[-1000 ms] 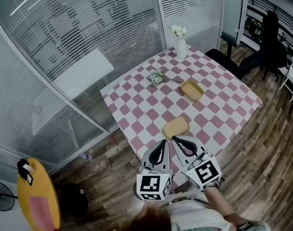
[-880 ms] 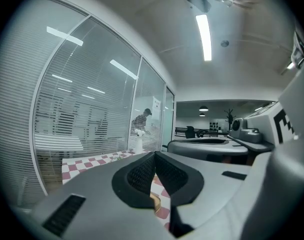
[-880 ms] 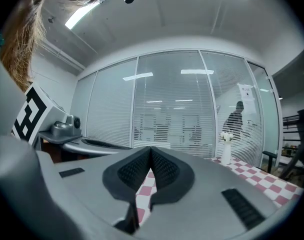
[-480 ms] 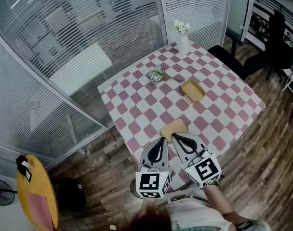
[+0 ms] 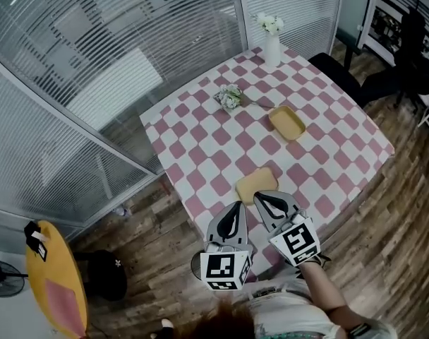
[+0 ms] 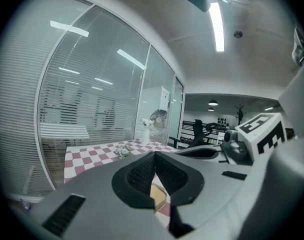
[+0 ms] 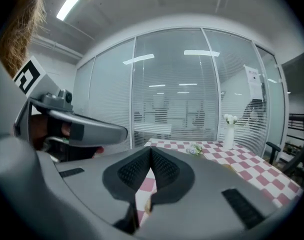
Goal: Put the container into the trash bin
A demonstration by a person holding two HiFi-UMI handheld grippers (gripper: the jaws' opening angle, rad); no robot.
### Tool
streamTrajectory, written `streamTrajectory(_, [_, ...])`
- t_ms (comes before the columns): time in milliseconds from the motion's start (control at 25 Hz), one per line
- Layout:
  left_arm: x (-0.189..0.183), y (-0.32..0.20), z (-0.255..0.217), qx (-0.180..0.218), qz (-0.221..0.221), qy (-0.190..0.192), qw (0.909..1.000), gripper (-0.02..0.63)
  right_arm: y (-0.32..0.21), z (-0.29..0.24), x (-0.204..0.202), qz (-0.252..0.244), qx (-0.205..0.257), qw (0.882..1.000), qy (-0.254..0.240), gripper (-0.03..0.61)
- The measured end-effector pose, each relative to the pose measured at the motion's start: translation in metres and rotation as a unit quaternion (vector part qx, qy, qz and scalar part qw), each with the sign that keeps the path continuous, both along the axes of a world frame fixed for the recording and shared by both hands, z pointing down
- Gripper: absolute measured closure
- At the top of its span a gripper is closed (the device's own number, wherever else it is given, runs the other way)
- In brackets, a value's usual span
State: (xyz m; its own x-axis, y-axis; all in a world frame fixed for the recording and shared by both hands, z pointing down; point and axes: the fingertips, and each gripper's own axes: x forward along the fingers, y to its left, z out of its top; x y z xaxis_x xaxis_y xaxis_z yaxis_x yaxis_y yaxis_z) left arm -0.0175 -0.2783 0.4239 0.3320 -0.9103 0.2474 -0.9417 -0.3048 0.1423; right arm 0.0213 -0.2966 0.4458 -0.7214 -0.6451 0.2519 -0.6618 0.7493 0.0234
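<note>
Two tan containers lie on the pink-and-white checked table [image 5: 200, 154]. A shallow one [image 5: 256, 186] sits by the near edge, and an open tray [image 5: 287, 123] lies farther back. My left gripper [image 5: 236, 207] and right gripper [image 5: 261, 200] hang side by side just short of the near container, both shut and empty. In the left gripper view the pads of the left gripper [image 6: 154, 157] meet, and the tan container [image 6: 158, 196] shows below them. The right gripper [image 7: 151, 152] also has its pads together.
A flower bunch [image 5: 229, 97] and a white vase [image 5: 272, 44] stand at the table's far side. A black bin-like object [image 5: 105, 274] sits on the wooden floor at lower left, beside a yellow round table [image 5: 52, 288]. Glass walls with blinds lie behind, and an office chair [image 5: 412, 55] at right.
Both grippers have sunk a little toward the table's near edge and stayed shut. The head view has shifted slightly; nothing on the table has moved.
</note>
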Motion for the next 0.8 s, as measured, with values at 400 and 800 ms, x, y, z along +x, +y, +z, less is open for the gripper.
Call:
streamTrajectory(400, [0.001, -0.009, 0.016, -0.022, -0.009, 0.008, 0.9997, 0.609, -0.023, 0.098, -0.003, -0.059, -0.053, 0.989, 0.122, 0.549])
streamTrajectory(800, [0.011, -0.016, 0.023, -0.028, -0.006, 0.003, 0.9996, 0.608, -0.024, 0.200, -0.020, -0.168, -0.102, 0.943, 0.268, 0.448])
